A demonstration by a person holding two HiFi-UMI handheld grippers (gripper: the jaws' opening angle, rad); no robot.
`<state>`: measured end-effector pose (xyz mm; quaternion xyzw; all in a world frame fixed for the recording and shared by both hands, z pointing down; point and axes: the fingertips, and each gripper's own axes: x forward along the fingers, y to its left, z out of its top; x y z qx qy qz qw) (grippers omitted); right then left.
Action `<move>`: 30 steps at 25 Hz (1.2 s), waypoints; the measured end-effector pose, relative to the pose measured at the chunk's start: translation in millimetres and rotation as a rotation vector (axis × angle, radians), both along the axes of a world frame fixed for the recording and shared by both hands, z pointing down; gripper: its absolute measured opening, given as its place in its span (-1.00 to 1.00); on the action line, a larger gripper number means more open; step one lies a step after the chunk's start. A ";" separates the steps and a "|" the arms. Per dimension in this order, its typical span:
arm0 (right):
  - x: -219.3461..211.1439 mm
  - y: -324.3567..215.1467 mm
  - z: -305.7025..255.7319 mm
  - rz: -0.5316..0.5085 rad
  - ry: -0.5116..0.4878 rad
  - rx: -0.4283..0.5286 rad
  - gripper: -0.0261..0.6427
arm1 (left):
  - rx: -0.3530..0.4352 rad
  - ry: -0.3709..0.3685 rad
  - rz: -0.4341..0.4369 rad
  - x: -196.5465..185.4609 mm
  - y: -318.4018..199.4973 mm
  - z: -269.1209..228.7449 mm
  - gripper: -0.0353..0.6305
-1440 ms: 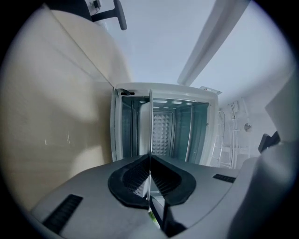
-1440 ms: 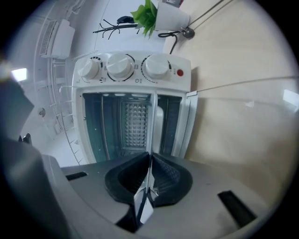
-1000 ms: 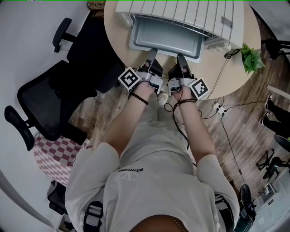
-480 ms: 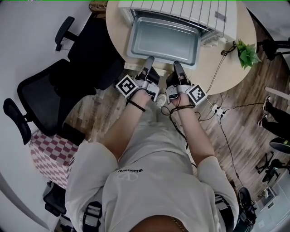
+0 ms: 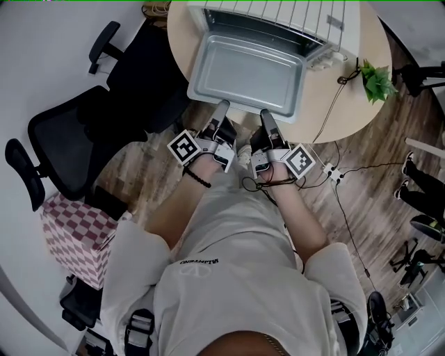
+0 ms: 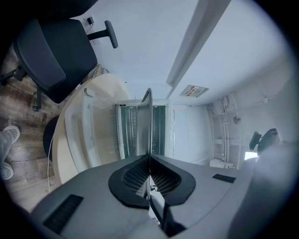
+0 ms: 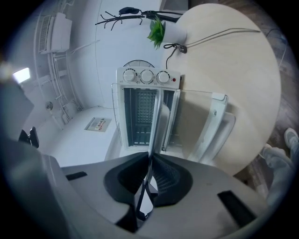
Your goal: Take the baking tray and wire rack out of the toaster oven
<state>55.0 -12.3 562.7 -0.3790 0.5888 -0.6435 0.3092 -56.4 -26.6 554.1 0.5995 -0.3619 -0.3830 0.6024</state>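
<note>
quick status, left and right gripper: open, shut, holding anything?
Left gripper: closed on the near rim of the baking tray.
Right gripper: closed on the same rim of the baking tray.

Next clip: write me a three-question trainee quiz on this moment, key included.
1. True or false: only the left claw grips the baking tray.
2. What stands on the round table beside the toaster oven? A) mug B) small green plant C) kettle
3. Is the oven's glass door open or closed?
Key: 1 false, the right claw grips it too; 2 B; 3 open.
</note>
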 end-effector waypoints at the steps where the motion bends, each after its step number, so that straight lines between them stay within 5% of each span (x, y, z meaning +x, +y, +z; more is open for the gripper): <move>1: -1.4 6.4 -5.4 -0.011 -0.002 0.002 -0.85 | 0.003 -0.001 0.004 -1.1 6.1 -5.5 -0.88; 18: -3.3 44.2 -105.7 -0.105 0.045 0.137 -0.84 | 0.075 -0.017 0.008 -3.6 50.9 -100.9 -0.88; 30: -8.3 28.5 -186.2 -0.136 0.093 0.290 -0.84 | 0.231 -0.029 0.016 -10.1 33.4 -183.6 -0.88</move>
